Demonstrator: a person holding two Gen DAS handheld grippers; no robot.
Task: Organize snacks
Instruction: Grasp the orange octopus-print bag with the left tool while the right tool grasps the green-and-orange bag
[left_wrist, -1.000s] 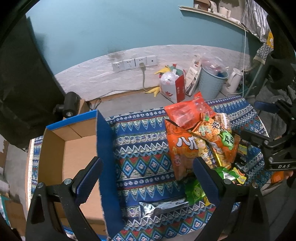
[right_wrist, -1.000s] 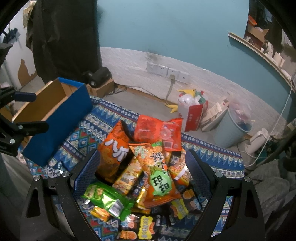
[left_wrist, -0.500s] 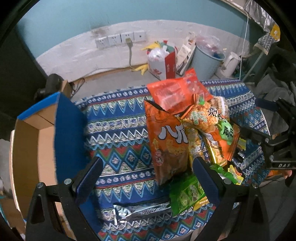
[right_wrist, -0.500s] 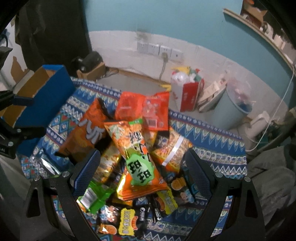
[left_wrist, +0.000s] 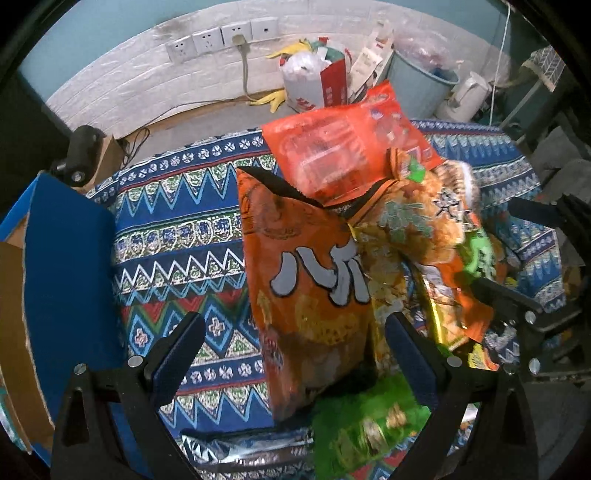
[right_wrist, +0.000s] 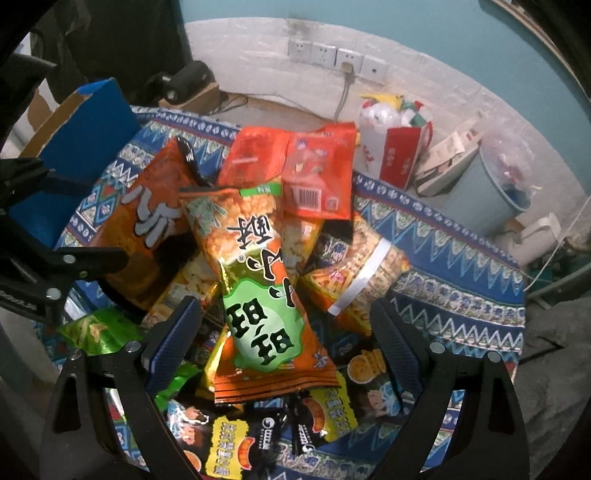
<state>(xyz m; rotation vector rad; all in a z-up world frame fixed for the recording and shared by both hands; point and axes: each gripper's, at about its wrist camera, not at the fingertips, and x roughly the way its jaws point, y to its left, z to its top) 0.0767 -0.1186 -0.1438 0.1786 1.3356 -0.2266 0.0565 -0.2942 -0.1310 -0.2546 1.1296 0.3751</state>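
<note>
A heap of snack bags lies on a patterned blue cloth (left_wrist: 177, 229). In the left wrist view my left gripper (left_wrist: 293, 350) is open, and the lower end of a big orange chip bag (left_wrist: 306, 295) sits between its fingers. A red-orange bag (left_wrist: 343, 147) lies behind it, with a green packet (left_wrist: 369, 424) and a silver packet (left_wrist: 240, 450) in front. In the right wrist view my right gripper (right_wrist: 286, 336) is open over an orange bag with a green label (right_wrist: 258, 295). Small dark and yellow packets (right_wrist: 229, 439) lie below it. An open blue cardboard box (left_wrist: 66, 258) stands at the left.
The blue box (right_wrist: 85, 129) stands at the cloth's far left edge. On the floor behind are a pale blue bin (right_wrist: 498, 192), a red and white bag (left_wrist: 317, 81), a white kettle (left_wrist: 469, 96) and a black device (left_wrist: 81, 147). Wall sockets (left_wrist: 221, 37) run along the wall.
Both grippers have come closer to the snack pile and lower. The left one shifted right, from the box to the big orange bag. Both stayed open.
</note>
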